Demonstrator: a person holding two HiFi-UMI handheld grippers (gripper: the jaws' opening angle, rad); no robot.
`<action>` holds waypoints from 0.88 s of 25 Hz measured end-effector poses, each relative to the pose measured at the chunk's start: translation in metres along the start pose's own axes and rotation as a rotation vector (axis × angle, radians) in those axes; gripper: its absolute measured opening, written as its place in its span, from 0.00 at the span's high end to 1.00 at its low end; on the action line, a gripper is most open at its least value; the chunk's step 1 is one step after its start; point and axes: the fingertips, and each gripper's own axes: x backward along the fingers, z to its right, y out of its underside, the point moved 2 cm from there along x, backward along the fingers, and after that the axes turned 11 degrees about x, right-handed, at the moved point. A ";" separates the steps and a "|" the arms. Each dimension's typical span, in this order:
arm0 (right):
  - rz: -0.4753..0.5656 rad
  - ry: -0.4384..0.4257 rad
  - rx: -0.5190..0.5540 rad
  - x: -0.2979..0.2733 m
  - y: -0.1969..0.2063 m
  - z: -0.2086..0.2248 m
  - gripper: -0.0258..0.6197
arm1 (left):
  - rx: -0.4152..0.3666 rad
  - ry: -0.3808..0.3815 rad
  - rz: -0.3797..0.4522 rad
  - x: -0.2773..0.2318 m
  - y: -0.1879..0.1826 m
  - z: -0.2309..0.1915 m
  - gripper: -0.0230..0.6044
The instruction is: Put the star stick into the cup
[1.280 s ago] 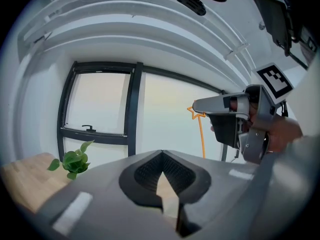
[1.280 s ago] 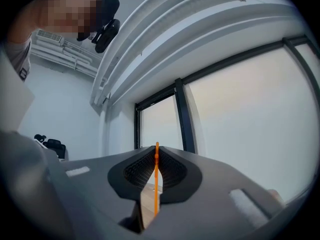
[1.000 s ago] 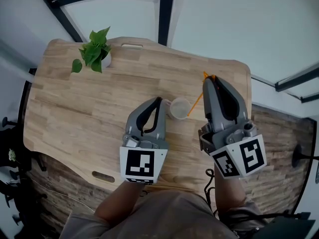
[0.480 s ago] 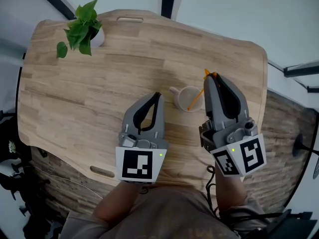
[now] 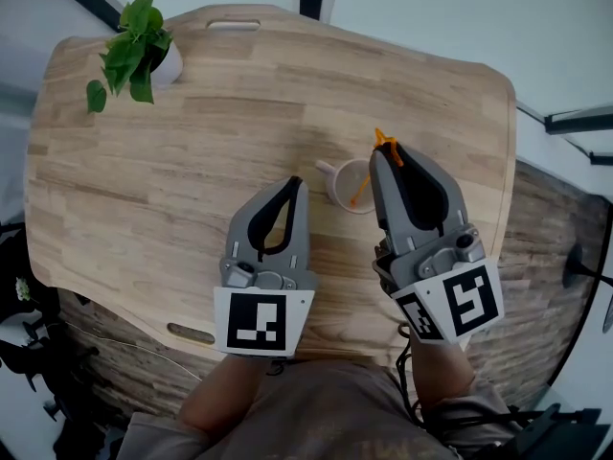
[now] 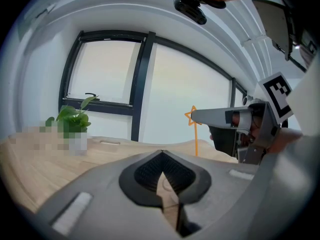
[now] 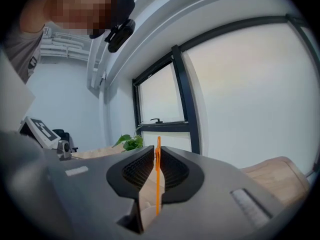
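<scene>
A beige cup [image 5: 341,188] with a small handle stands mid-table, just beyond both grippers. The orange star stick [image 5: 365,177] slants from its star, at my right gripper's tips, down to the left; its lower end lies inside the cup's mouth as seen from above. My right gripper [image 5: 386,151] is shut on the stick just below the star. The right gripper view shows the stick [image 7: 158,184] pinched upright between the jaws [image 7: 157,151]. My left gripper [image 5: 293,184] sits left of the cup, shut and empty [image 6: 162,176]. Its view shows the star stick [image 6: 196,139] and right gripper [image 6: 196,117].
A potted green plant [image 5: 129,46] stands at the table's far left corner, also seen as plant [image 6: 75,118] and plant [image 7: 131,142]. The wooden table [image 5: 192,132] has slot handles at its far edge [image 5: 233,25] and near edge [image 5: 187,333]. Windows lie behind.
My right gripper has carried the star stick a little left, bringing its lower end further over the cup's mouth. The head view has shifted; the left gripper stays shut beside the cup.
</scene>
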 end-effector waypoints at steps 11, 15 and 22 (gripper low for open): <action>0.021 -0.019 0.026 0.029 -0.022 -0.012 0.84 | -0.032 0.001 0.053 0.021 -0.023 0.023 0.96; 0.050 -0.016 0.046 0.053 -0.041 -0.019 0.85 | -0.063 -0.005 0.076 0.038 -0.037 0.039 0.96; 0.086 0.019 0.084 0.108 -0.078 -0.024 0.92 | -0.143 0.000 0.182 0.079 -0.080 0.080 0.96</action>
